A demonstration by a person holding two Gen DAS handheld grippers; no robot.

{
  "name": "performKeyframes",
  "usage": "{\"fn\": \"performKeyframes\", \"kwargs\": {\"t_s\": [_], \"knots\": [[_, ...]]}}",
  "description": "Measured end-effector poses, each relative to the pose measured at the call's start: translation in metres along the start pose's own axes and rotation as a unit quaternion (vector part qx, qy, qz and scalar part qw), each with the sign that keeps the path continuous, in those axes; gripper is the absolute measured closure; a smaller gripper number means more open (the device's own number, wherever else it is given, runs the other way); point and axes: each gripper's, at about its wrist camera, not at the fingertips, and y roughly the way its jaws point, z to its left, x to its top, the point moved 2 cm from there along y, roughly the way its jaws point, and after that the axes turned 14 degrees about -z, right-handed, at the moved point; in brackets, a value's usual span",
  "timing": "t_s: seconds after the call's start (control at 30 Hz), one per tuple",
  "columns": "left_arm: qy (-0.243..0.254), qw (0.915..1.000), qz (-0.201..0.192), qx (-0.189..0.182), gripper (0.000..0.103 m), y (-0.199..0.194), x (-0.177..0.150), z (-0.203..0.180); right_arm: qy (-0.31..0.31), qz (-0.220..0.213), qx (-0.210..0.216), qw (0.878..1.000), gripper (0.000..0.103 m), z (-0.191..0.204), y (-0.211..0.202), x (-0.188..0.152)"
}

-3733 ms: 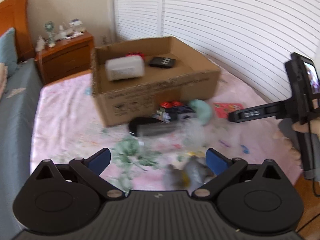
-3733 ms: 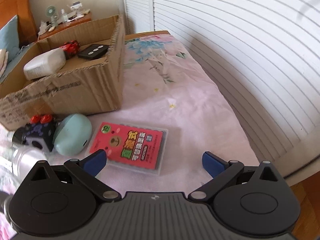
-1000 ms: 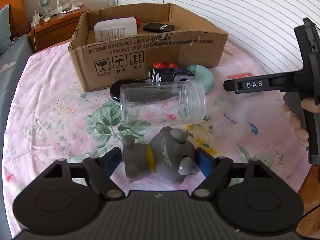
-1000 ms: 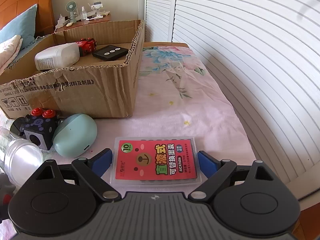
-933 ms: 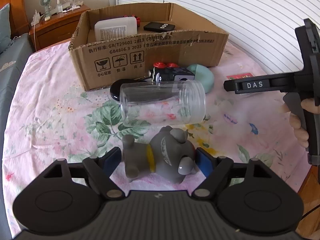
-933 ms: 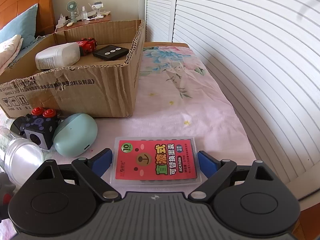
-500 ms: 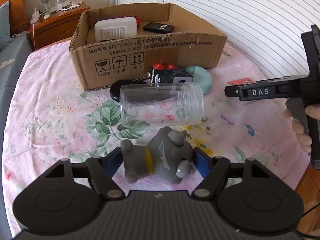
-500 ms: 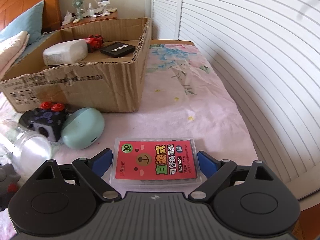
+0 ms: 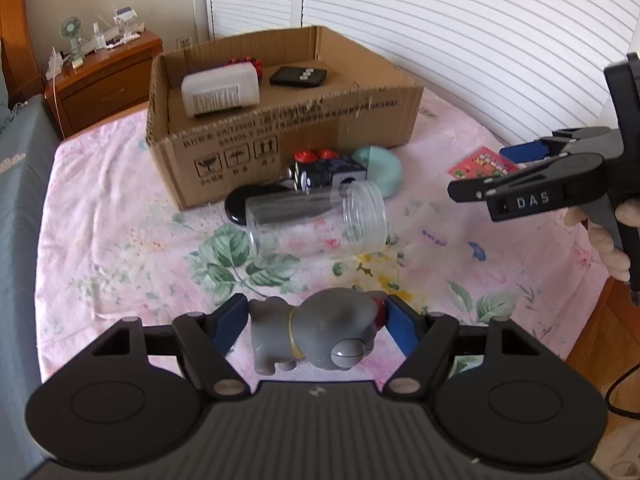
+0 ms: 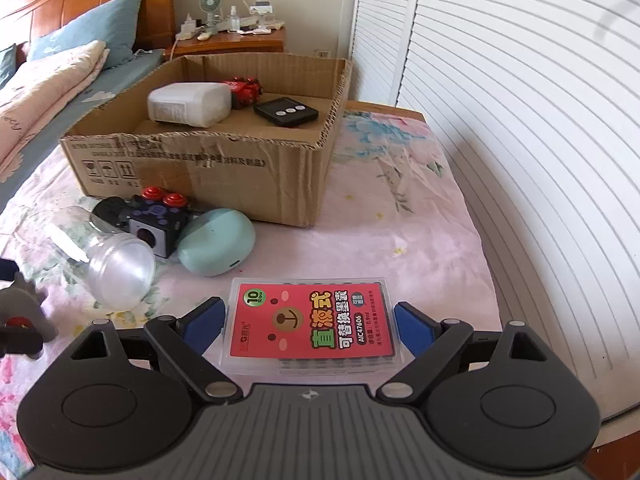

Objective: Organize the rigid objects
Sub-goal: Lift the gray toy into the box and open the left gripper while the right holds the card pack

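A grey toy dog [image 9: 320,332] with a yellow collar hangs just above the flowered bedspread, and my left gripper [image 9: 316,316] is shut on it, blue pads pressing its two ends. My right gripper [image 10: 310,320] is shut on a clear flat case with a red printed card [image 10: 312,332], held off the bed. In the left wrist view the right gripper [image 9: 516,160] shows at the right edge with a hand on its grip. The open cardboard box [image 9: 280,136] stands beyond, holding a white bottle [image 9: 220,92], a black remote [image 9: 298,77] and a red toy [image 10: 244,90].
In front of the box lie a clear jar [image 9: 316,220] on its side, a black lid [image 9: 240,204], a black cube with red buttons [image 9: 324,172] and a mint-green case [image 9: 380,168]. A wooden nightstand [image 9: 108,80] stands at the back left. Louvered doors run along the right.
The left jaws have come together onto the grey dog and lifted it off the bedspread. The right gripper has risen and rolled a little with the red-card case still in it.
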Motion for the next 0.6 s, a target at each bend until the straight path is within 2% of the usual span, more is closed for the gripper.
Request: {"fn": "performKeyframes", "kwargs": {"t_s": [0.3,0.6], "knots": [[0.014,0.9998,-0.017,-0.002,0.030,-0.014,0.017,0.004,-0.010,-0.014,0.019,1.000,0.009,0.008,-0.014,0.009],[0.045,0.9958,-0.077,0.020,0.030,-0.017,0.080,0.019,-0.030,-0.048,0.033,0.998,0.009,0.015,-0.028,0.038]]}}
